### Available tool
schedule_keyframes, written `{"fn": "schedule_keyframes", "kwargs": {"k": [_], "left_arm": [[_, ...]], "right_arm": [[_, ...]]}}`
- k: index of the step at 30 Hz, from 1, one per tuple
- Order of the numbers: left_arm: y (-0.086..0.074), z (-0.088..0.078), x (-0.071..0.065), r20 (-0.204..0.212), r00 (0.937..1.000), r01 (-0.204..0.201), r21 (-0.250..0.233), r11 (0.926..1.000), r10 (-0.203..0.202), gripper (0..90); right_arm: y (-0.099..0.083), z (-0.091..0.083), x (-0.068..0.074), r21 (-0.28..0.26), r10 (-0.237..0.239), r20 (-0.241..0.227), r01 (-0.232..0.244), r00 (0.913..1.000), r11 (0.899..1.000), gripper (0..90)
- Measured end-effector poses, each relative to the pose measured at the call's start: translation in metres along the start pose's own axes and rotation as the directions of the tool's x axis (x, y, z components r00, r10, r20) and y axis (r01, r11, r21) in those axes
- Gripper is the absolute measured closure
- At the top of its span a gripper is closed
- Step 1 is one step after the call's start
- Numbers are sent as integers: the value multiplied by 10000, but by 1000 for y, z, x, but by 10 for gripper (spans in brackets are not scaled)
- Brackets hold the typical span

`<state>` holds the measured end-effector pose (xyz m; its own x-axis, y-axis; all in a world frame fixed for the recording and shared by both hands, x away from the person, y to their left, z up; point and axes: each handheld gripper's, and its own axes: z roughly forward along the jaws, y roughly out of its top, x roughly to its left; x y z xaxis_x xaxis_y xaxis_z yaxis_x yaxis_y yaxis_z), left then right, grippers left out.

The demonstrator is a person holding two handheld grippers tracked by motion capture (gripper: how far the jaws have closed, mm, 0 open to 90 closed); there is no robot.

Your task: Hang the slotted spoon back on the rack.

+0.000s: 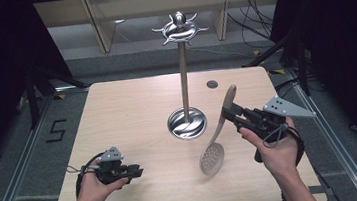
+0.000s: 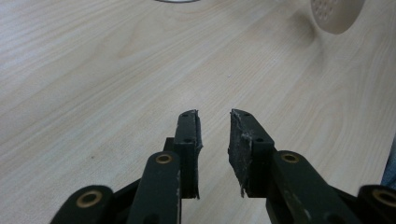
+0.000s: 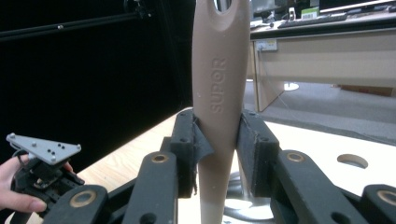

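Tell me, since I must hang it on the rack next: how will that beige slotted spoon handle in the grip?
The slotted spoon looks like rigid moulded plastic, so probably stiff and light. The right gripper clamps its smooth tapered handle, so it might slip or pivot. The perforated head hangs low, probably pulling that end down.

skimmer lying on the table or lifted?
Lifted. The right gripper clamps the skimmer by its handle; the perforated head hangs tilted above the table, casting a shadow in the left gripper view.

The skimmer [image 1: 218,131] sits clamped in the right tool [image 1: 229,114], its head hanging over the table [image 1: 132,110]; the stand [image 1: 186,114] lies just left, the left tool [image 1: 136,172] well left.
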<state>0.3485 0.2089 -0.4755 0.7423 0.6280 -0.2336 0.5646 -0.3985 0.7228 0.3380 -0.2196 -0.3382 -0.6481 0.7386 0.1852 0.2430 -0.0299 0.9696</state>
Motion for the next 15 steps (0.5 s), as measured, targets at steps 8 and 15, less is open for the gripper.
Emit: {"fn": "schedule_keyframes", "kwargs": {"k": [8,15], "left_arm": [[0,-2,1,-49,10000,-75,-53,10000,74,713],[0,-1,1,-70,9999,-93,-79,9999,92,706]], "right_arm": [[12,5,2,-329,-98,91,101,9999,9994,698],[16,6,4,-245,42,57,-40,10000,9997,698]]}}
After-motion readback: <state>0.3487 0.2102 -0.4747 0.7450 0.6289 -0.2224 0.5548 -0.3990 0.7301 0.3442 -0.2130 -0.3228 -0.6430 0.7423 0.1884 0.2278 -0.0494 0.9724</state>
